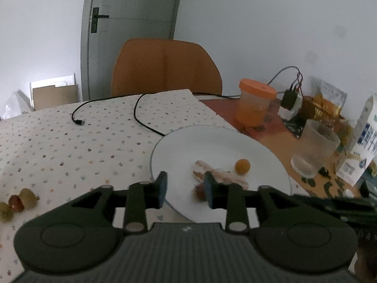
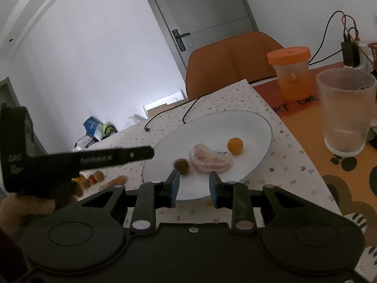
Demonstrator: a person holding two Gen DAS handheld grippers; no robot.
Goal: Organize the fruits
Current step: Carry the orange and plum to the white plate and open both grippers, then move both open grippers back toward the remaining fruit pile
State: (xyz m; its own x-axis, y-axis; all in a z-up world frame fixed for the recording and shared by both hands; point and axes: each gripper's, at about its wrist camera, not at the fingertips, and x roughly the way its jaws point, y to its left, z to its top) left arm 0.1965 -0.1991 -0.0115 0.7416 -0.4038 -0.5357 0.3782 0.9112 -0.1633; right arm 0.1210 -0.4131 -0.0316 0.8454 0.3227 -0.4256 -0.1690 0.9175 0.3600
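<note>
The chief risk is judged to lie at the near rim of the white plate [image 2: 264, 127]: the round brown fruit [image 2: 182, 165] sits close to that edge, and it could be nudged into a roll and sent off onto the counter [image 1: 70, 141] by a careless sweep of either tool. The soft peeled citrus segment [image 2: 209, 161] could be crushed if it were clamped hard.

The right tongs [image 2: 194, 185] are seen released, parted moderately wide, with nothing held; they are poised over the plate's near edge, just short of the brown fruit and the segment. The left tongs [image 1: 185, 188] are likewise released and empty, hovering over the plate's near left side.

Farther on the plate, a small orange fruit [image 2: 235, 145] is found right of the segment. Left of the plate, a cluster of unsorted fruits [image 1: 17, 202] is left on the dotted cloth. A ribbed glass [image 2: 345, 110] and an orange-lidded jar [image 2: 292, 75] are placed at the far right, well apart from the plate.
</note>
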